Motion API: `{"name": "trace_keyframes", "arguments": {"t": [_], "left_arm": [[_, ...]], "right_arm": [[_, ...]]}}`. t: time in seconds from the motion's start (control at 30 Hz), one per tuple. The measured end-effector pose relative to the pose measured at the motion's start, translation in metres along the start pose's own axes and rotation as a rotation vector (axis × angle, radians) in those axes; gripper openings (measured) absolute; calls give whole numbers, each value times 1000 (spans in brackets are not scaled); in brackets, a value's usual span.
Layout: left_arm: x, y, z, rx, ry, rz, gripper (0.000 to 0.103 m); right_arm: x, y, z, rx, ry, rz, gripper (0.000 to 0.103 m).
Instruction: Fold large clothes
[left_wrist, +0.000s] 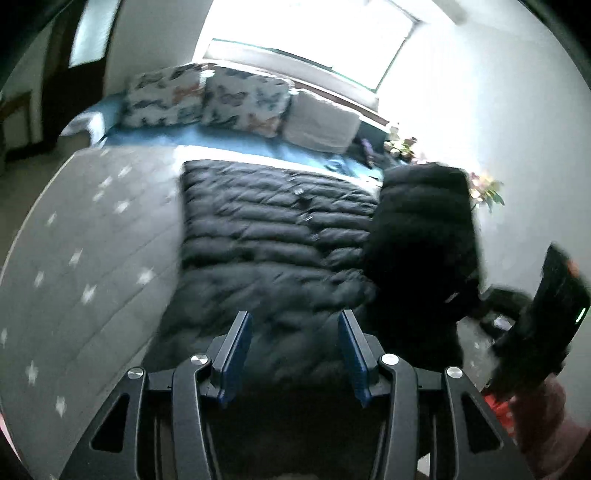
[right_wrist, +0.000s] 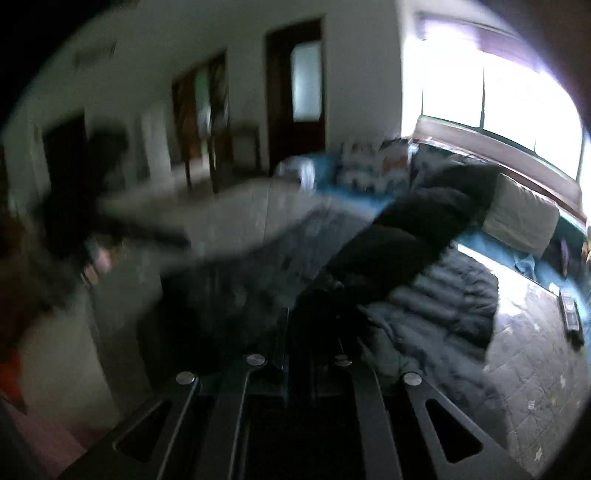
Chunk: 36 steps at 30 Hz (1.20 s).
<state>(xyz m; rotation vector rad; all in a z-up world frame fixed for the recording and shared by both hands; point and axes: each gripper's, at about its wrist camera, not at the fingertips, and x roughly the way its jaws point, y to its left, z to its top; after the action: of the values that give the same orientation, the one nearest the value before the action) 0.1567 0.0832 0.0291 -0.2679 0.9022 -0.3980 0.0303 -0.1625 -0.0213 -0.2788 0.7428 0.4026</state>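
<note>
Dark puffer jacket (left_wrist: 273, 236) flat on grey star-print cover (left_wrist: 92, 236); butterfly pillows (left_wrist: 207, 98) under bright window (left_wrist: 306, 33). Left gripper (left_wrist: 295, 321) spread, empty. Right gripper (right_wrist: 295, 332) blurred, clamped on sleeve (right_wrist: 399, 236).

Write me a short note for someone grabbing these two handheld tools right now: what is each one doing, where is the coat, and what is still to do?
Left gripper: jaws open, holding nothing, above the near edge of the coat.
Right gripper: the view is blurred and dark, but the jaws look closed on the sleeve, which is raised over the coat's right side.
The coat is a dark puffer lying flat on the grey star-patterned cover, with pillows beyond it.
Done: coat spread out, one sleeve lifted.
Left: probably lay that sleeve across the body, fold the other side, then fold the coat in half.
</note>
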Motion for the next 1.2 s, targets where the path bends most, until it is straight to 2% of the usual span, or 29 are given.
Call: {"name": "trace_keyframes", "arguments": {"t": [0.1,0.2,0.3,0.37,0.5,0.57,0.63,0.7,0.77,0.93,1.0,1.07,1.1,1.13,1.2], "left_arm": [[-7,21,-25,-39,12,1,51],[-10,32,-42,-60,18,-2,51],[-16,37,-51,-76,2,-8,51],[-18,41,-51,-89,-11,-25,51],[-14,37,-38,-126,-16,-57,51],[-31,31,-29,-136,-76,-89,51],[-46,22,-21,-114,-118,-73,51],[-53,13,-14,-94,-147,-68,51],[-50,3,-6,-78,-139,-88,51],[-10,-25,6,-39,-64,-132,51],[8,-36,12,-30,-27,-145,51],[29,-47,15,-16,9,-148,51],[37,-50,16,-9,23,-148,51],[46,-54,16,-5,37,-148,51],[58,-62,14,2,56,-162,51]], "right_arm": [[36,33,-13,-120,97,-52,13],[49,47,-20,-189,132,-100,15],[45,50,-19,-240,126,-144,16],[43,52,-15,-231,126,-129,20],[44,56,-15,-207,107,-137,20],[44,59,-17,-185,92,-123,21],[49,59,-19,-179,101,-100,26],[49,61,-18,-182,102,-93,27],[42,59,-13,-156,82,-77,27],[6,30,0,-17,23,47,29],[-13,12,0,32,-5,62,30],[-36,-15,1,95,-42,72,34],[-46,-30,0,125,-49,93,44],[-54,-43,-2,137,-60,62,52],[-64,-67,-7,141,-70,-70,53]]}}
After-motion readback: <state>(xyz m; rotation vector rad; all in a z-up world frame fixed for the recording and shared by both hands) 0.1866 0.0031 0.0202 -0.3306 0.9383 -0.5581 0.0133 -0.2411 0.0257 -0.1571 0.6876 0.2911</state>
